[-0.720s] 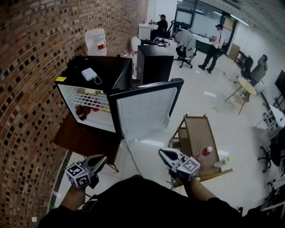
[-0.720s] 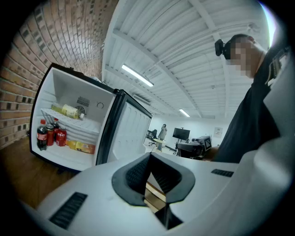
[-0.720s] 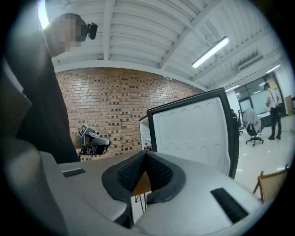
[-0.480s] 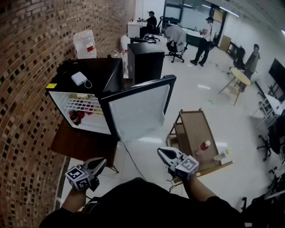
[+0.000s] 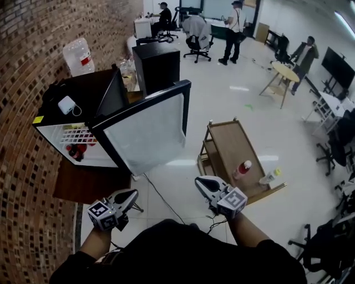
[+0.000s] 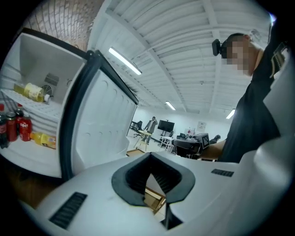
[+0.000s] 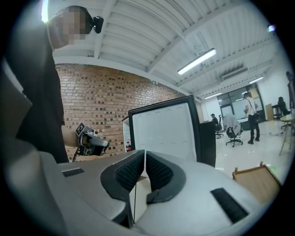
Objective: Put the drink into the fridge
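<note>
Both closed and empty: left gripper [image 5: 130, 195], right gripper [image 5: 202, 183] | fridge [image 5: 91, 90] open at far left | drink [image 5: 242, 168] on cart [image 5: 224, 141] at right

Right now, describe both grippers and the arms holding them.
The left gripper and right gripper match: pale grey wedge shells, dark ribbed pads, a white cube of black square markers on each. A cable trails from the right one. The person wears black.

I saw a brick wall [image 5: 28, 33] at nine o'clock. A big water bottle [image 5: 79, 55] stood at ten o'clock. A black cabinet [image 5: 158, 69] was at twelve, a standing person [image 5: 237, 16] at one, a round table [image 5: 285, 72] at two, and a wooden cart [image 5: 228, 145] at three o'clock.
</note>
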Action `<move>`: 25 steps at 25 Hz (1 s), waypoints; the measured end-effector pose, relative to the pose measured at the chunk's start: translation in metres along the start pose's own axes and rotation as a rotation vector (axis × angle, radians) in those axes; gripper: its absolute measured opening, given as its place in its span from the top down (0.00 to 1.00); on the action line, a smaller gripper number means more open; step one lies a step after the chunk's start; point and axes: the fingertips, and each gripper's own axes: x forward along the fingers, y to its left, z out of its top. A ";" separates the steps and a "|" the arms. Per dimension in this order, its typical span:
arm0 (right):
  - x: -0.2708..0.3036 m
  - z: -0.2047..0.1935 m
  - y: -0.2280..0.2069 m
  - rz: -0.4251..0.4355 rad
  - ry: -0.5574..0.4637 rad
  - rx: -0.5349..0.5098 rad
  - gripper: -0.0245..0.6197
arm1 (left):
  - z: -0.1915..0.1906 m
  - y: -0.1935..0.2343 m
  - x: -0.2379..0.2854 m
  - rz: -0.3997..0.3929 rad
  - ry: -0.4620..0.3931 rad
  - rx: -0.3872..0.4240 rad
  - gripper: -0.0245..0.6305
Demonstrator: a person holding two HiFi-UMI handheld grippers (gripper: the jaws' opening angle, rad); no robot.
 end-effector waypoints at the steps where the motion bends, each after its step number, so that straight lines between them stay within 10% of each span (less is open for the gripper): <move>1: -0.009 -0.002 -0.009 -0.017 -0.001 0.005 0.93 | -0.001 -0.003 0.014 -0.011 0.008 0.006 0.96; 17: -0.176 -0.015 -0.123 -0.271 -0.078 0.064 0.96 | -0.030 -0.080 0.247 -0.248 0.184 0.147 0.96; 25: -0.255 -0.025 -0.165 -0.396 -0.088 0.089 0.96 | -0.068 -0.132 0.368 -0.405 0.279 0.199 0.79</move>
